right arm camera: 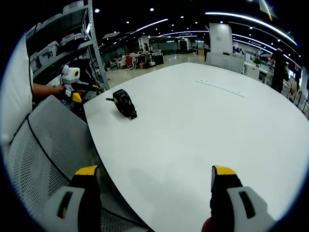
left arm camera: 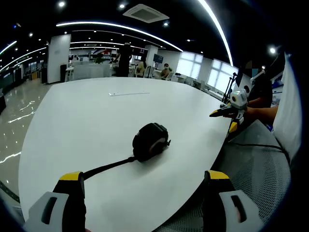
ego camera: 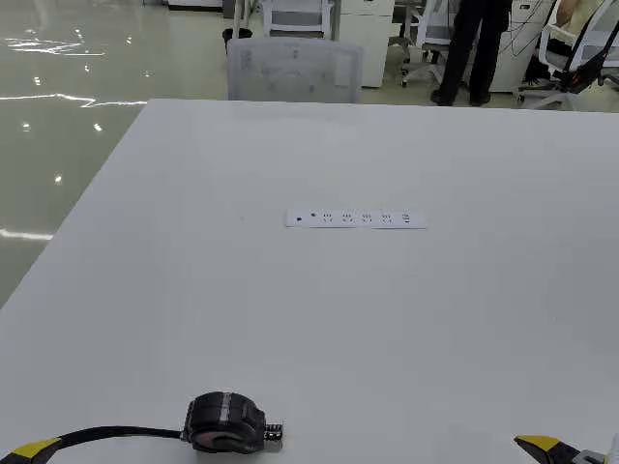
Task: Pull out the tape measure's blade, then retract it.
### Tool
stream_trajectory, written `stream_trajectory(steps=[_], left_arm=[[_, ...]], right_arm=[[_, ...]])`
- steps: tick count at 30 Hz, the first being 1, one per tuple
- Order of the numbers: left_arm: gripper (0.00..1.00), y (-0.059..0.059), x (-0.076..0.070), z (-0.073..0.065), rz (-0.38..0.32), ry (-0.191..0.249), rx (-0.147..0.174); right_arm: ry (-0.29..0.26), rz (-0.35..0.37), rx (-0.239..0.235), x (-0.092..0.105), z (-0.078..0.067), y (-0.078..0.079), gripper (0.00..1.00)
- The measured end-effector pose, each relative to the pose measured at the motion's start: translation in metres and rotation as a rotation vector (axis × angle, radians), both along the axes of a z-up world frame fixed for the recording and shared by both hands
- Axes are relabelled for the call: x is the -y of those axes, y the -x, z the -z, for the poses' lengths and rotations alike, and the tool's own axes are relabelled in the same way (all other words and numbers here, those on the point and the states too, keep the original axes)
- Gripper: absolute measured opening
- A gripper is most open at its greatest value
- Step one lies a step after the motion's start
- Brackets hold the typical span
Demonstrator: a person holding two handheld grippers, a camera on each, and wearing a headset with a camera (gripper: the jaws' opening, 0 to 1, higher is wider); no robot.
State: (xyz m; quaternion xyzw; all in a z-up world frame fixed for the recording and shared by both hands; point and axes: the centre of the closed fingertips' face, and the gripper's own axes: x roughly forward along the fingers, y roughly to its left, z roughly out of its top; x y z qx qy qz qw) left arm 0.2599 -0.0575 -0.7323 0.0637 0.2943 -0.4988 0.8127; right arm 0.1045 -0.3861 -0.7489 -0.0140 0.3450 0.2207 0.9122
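White workbench [ego camera: 387,319] carries a black round tape measure [ego camera: 225,422] at lower left; left gripper [left arm camera: 145,179] and right gripper [right arm camera: 154,171] jaws stand apart.

White table [ego camera: 406,329] bears a tape measure [ego camera: 225,422] and power strip [ego camera: 355,218]

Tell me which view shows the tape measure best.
Left gripper view: the tape measure lies close and whole, strap included. The head view has it at the bottom edge; the right gripper view shows it small, far off.
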Motion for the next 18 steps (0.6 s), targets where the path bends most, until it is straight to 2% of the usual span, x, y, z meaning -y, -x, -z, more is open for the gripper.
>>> stream_trajectory(steps=[18], left_arm=[[1.0, 0.0008, -0.0004, 0.0001, -0.005, 0.001, -0.006]], right_arm=[[0.001, -0.001, -0.006, -0.0008, 0.0015, 0.0021, 0.96]])
